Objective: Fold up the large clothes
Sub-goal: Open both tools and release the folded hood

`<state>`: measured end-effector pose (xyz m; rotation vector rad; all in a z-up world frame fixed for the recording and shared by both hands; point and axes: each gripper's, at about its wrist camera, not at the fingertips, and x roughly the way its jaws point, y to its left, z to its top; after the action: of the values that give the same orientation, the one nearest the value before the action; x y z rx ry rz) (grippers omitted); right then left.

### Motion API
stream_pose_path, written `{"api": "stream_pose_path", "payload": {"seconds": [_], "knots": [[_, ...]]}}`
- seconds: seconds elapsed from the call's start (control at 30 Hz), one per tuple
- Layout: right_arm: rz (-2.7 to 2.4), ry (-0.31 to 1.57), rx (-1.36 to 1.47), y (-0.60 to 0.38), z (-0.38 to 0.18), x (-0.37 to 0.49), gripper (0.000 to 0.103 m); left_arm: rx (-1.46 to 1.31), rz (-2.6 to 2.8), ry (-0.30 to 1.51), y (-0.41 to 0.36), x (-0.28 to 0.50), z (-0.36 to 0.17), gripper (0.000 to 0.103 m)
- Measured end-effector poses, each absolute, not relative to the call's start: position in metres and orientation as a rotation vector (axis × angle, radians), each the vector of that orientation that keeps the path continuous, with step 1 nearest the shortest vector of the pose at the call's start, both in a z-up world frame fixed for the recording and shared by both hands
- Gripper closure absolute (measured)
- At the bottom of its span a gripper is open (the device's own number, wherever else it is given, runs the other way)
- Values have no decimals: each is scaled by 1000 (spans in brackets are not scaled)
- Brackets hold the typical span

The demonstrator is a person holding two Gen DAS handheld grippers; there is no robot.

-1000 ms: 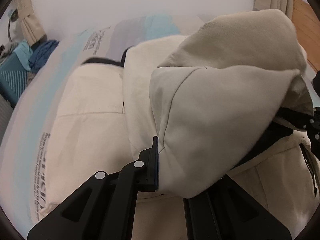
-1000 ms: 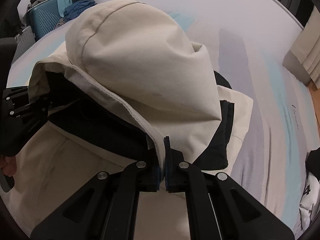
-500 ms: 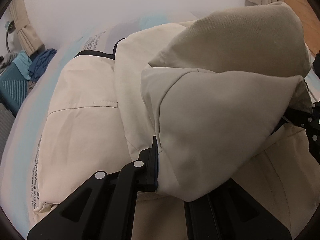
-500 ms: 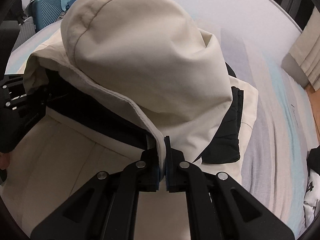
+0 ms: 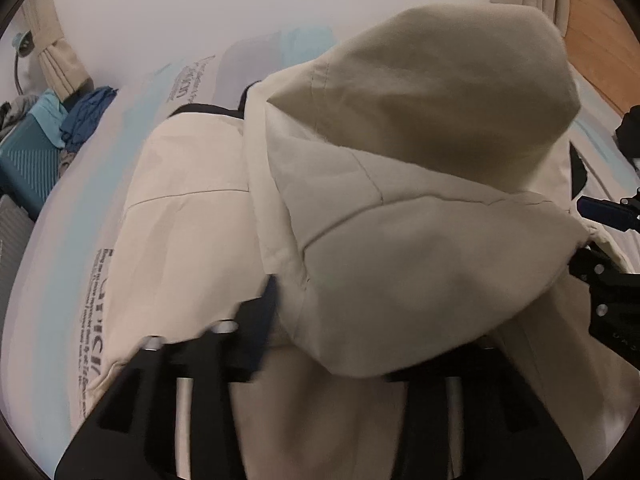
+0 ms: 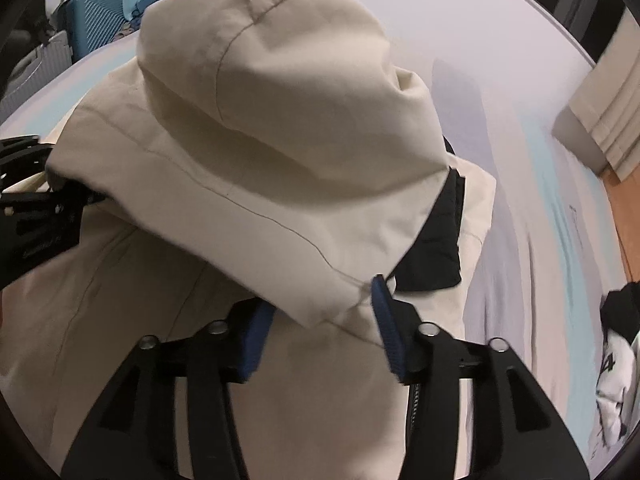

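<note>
Both tongs, left tongs (image 5: 360,320) and right tongs (image 6: 320,320), have just been opening, letting the hood (image 6: 280,120) drop onto the cream jacket (image 5: 184,248) spread on the bed (image 6: 520,240). Best draw straight back, clear of the hem, without dragging the fold.

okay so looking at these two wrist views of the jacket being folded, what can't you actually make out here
- Left wrist view: the left gripper is motion-blurred, and the hood covers its right finger.
- Both views: the hood hides the jacket collar beneath it.
- Right wrist view: the white garment is cut off by the edge.
- Left wrist view: the bedsheet print is too small to read.
</note>
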<state>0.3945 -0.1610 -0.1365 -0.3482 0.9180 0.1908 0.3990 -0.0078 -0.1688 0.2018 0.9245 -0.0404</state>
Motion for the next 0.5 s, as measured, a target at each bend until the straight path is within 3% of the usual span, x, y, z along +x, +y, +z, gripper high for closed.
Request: {"api": "stream_pose_path", "payload": {"seconds": [0.07,0.13,0.5], "knots": [[169,940,-347,-165,-138,394,42,184,-28,916,-6,391,-164,34],[164,950,-333,-171,-142,394,32,179,-21,917,-6,388,-162,26],[139,958,-292,-178,-132,393,11,132,-3,1011,-12,352,-171,9]]}}
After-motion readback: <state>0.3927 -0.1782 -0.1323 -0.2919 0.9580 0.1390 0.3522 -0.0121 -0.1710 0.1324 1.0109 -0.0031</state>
